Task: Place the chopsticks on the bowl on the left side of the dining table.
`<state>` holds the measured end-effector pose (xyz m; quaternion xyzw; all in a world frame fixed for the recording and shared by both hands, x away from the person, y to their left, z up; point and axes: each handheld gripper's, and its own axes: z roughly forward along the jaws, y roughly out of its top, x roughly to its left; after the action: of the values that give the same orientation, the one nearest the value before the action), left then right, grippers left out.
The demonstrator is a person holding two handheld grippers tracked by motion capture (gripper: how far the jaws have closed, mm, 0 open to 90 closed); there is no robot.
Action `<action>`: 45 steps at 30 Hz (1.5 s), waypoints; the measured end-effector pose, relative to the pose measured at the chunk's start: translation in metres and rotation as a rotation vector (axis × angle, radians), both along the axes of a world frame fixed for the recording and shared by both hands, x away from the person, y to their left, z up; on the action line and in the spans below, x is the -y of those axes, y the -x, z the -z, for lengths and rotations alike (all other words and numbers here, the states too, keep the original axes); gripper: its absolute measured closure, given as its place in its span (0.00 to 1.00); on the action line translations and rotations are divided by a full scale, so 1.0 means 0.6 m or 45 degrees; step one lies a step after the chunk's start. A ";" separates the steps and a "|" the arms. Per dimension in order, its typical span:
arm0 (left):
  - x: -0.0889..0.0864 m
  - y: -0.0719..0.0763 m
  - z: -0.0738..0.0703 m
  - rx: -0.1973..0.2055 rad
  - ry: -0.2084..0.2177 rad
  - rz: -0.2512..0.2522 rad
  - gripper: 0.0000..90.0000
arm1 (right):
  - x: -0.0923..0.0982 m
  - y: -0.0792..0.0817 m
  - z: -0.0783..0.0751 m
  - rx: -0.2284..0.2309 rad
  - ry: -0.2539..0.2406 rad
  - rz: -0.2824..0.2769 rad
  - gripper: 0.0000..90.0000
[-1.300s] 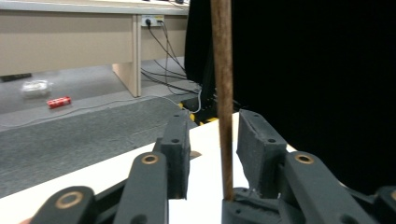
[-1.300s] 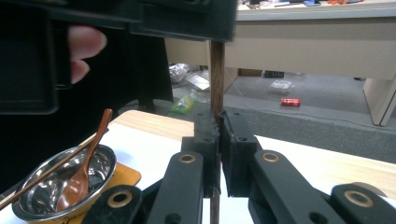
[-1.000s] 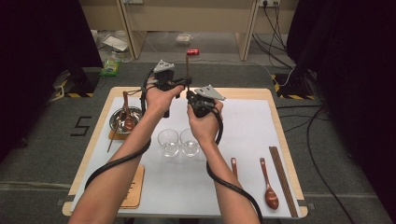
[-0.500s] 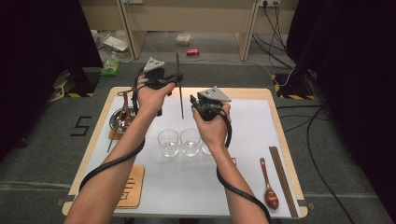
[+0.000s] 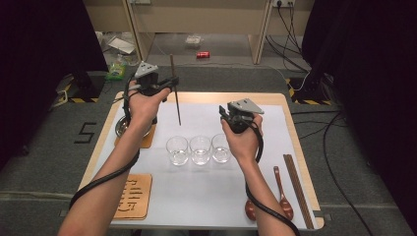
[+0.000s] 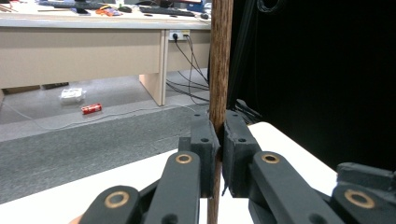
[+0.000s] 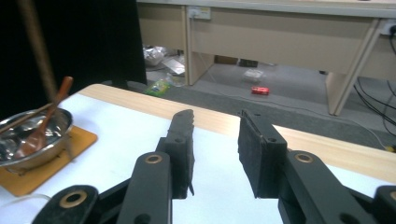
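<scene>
My left gripper (image 5: 168,82) is shut on a dark wooden chopstick (image 5: 175,101) and holds it upright above the back left of the white mat (image 5: 196,196). In the left gripper view the chopstick (image 6: 219,70) is pinched between the pads of the left gripper (image 6: 219,140). My right gripper (image 5: 225,113) hovers behind the glasses, right of the chopstick and apart from it. Its jaws have just been opening, and the right gripper (image 7: 215,140) has nothing between them. The chopstick (image 7: 37,51) stands at the left of the right gripper view.
Three clear glasses (image 5: 200,149) stand in a row mid-mat. A metal bowl (image 7: 60,123) with a wooden spoon (image 7: 42,126) sits on an orange coaster at the left. Two spoons (image 5: 282,196) and another chopstick (image 5: 297,189) lie at the right edge. A wooden trivet (image 5: 133,196) lies front left.
The two grippers were together at the chopstick. The right gripper let go and moved right. The left gripper carried the chopstick left and away from the person.
</scene>
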<state>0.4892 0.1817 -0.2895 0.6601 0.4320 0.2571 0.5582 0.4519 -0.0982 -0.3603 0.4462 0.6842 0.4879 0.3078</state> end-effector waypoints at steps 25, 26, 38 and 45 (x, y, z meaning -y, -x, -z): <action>-0.091 0.074 0.013 -0.023 0.012 -0.083 0.93 | 0.133 0.056 0.058 -0.058 -0.040 0.133 0.68; -0.094 0.078 0.013 -0.021 0.014 -0.085 0.93 | 0.139 0.059 0.060 -0.056 -0.043 0.137 0.68; -0.138 0.136 0.023 -0.028 0.009 -0.119 0.93 | 0.192 0.100 0.088 -0.047 -0.097 0.174 0.66; -0.178 0.180 0.040 -0.048 0.017 -0.158 0.93 | 0.215 0.128 0.111 -0.041 -0.123 0.200 0.66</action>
<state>0.3813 0.2883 -0.3136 0.6333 0.4841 0.2757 0.5372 0.3750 -0.2274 -0.4271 0.5206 0.6278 0.4874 0.3121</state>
